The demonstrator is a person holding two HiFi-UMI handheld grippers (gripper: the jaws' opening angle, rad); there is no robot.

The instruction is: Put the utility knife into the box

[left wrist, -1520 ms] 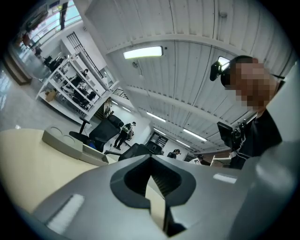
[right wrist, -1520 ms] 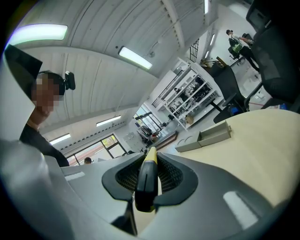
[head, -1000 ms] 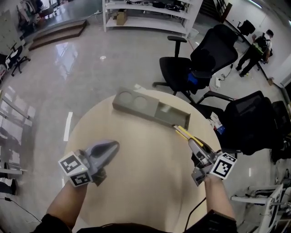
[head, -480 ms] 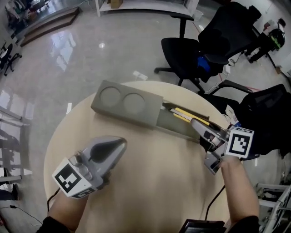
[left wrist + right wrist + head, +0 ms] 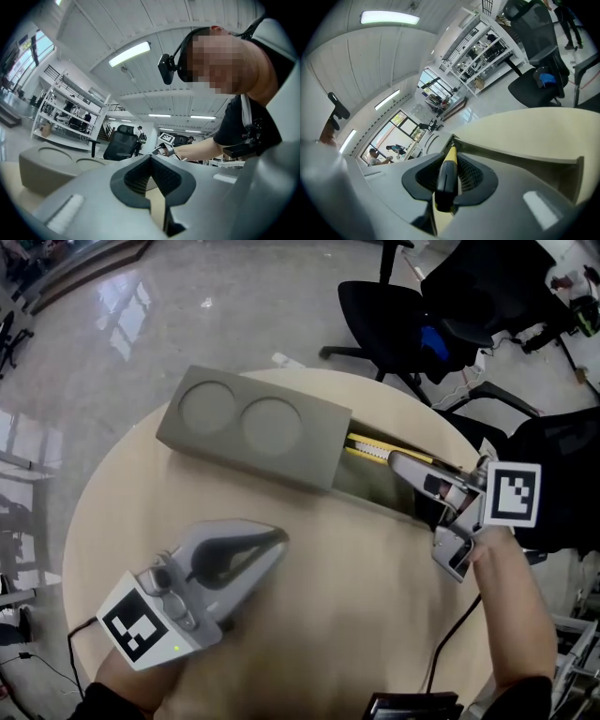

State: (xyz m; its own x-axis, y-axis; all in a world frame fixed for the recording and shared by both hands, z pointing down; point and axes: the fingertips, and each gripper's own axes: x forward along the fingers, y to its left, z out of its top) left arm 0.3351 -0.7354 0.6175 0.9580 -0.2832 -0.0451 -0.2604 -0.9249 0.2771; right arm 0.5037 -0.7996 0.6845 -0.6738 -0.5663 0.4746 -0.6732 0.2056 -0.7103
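Utility knife (image 5: 373,447) was pinched in the right gripper (image 5: 405,463) in the head view. Its yellow body stuck out ahead of the tips, over the open trough of the box (image 5: 253,427). It looked low inside, but I couldn't tell if it touched the bottom. Left gripper (image 5: 267,545) sat well apart from all that, over the table (image 5: 347,634), with the box's lidded end ahead of it.

Left gripper view: jaws pressed together, nothing between them.

Right gripper view: pads clenched on the knife's dark end, yellow part pointing away down the trough.

My worry: let go while it's tilted and the front end could catch the trough wall. That'd leave the knife propped on the rim or sliding out onto the table.
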